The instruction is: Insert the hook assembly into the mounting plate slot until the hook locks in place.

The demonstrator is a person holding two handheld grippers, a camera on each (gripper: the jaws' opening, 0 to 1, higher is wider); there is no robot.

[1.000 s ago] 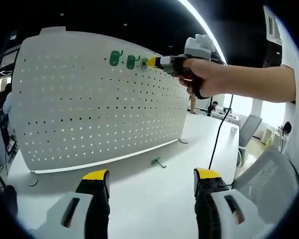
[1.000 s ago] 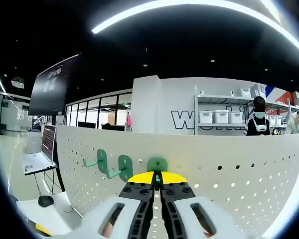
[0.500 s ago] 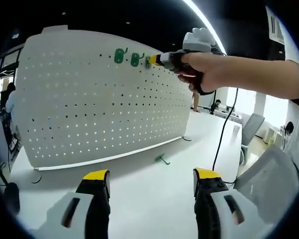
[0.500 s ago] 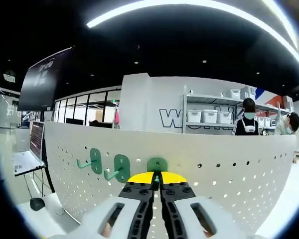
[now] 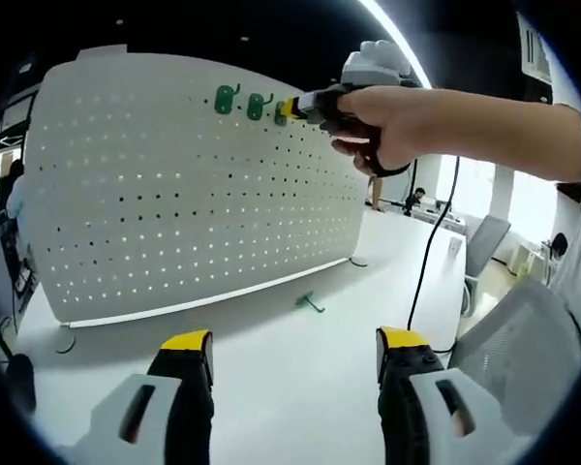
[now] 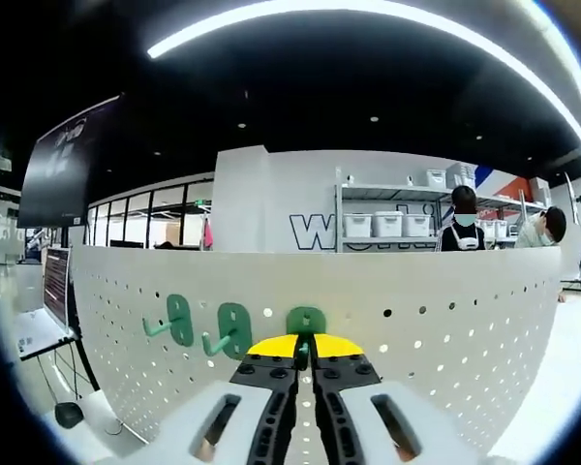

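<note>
The left hand-held gripper (image 5: pixel 294 360) has two black jaws capped with yellow tips, set in pale grey housings with slotted openings. The right hand-held gripper (image 6: pixel 306 347) looks the same (ribbed black jaws, yellow tips, grey shells). A black cable (image 5: pixel 428 254) hangs below the person's hand (image 5: pixel 387 121).

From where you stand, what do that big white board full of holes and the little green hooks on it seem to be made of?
The pegboard looks like thin sheet metal with a matte white coat: it is evenly punched and stands upright on small feet, though stiff plastic is possible. The green hooks look like moulded plastic, uniformly coloured with rounded edges. The right tongs are shut on the third green hook.
</note>
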